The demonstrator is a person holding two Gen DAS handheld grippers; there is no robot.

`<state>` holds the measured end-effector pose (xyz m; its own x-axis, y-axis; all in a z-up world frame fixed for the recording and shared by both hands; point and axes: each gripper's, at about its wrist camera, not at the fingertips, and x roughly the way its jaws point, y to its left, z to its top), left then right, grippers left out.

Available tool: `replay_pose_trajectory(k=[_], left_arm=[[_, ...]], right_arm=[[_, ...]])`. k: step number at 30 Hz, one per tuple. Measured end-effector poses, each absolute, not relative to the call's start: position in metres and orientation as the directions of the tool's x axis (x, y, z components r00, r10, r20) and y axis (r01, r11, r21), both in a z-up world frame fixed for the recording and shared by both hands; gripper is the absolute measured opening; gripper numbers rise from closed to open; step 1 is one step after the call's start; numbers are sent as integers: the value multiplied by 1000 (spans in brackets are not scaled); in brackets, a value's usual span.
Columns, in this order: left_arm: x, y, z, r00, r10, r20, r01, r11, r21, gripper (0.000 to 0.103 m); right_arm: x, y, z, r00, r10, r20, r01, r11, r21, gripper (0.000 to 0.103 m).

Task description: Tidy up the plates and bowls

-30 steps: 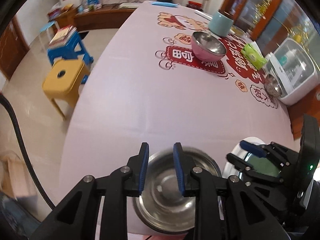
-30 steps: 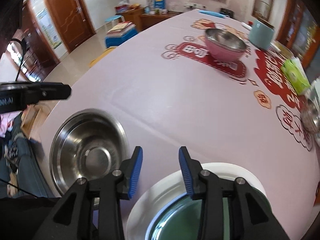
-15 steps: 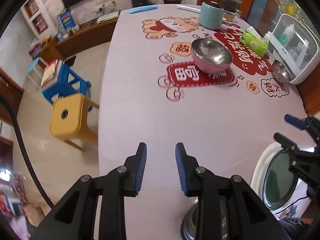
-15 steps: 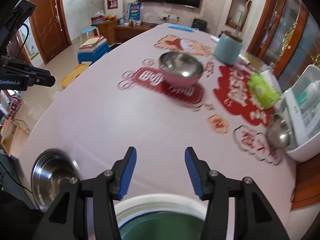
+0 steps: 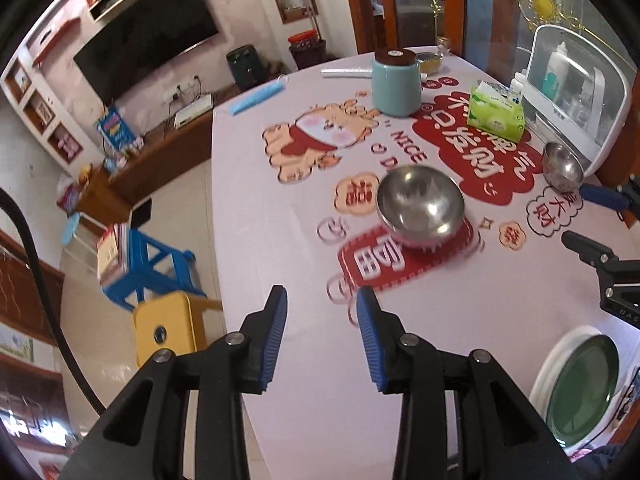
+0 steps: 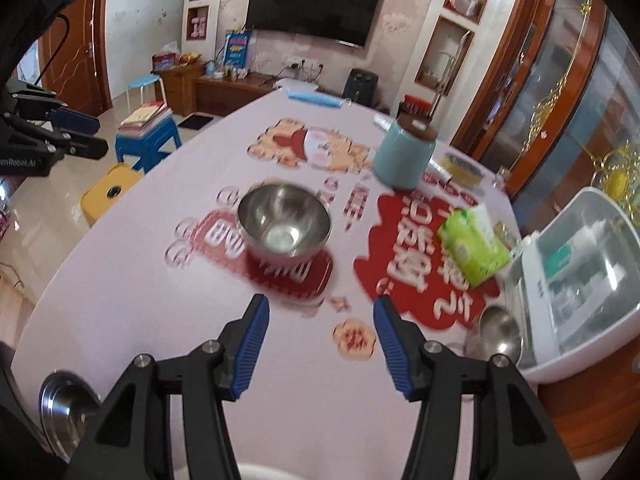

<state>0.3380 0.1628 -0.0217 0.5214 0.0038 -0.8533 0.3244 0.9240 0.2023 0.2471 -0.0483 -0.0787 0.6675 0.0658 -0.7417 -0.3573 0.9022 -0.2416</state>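
Steel plate (image 6: 66,404) cut off lower left; tablecloth print (image 6: 276,268) motion-blurred.

Teal canister (image 5: 396,84), green tissue pack (image 5: 496,117), possibly a sterilizer (image 5: 576,92).

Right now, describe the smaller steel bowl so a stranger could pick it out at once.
Start at the white plastic cabinet on the table's right edge. Against its near front corner sits the small steel bowl, beside the red lettering on the tablecloth. It is much smaller than the large steel bowl at mid-table, and all steel, without that one's pink outside.
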Motion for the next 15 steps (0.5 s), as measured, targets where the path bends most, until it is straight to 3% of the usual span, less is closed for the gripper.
replay_pose_trajectory(k=[7, 15], left_arm=[[385, 146, -22, 525, -31, -850, 338, 925, 175, 35], [425, 122, -54, 480, -145, -865, 378, 924, 55, 35]], right_arm=[[281, -40, -71, 700, 61, -712, -338, 906, -256, 60], [309, -43, -91, 691, 82, -718, -286, 943, -168, 60]])
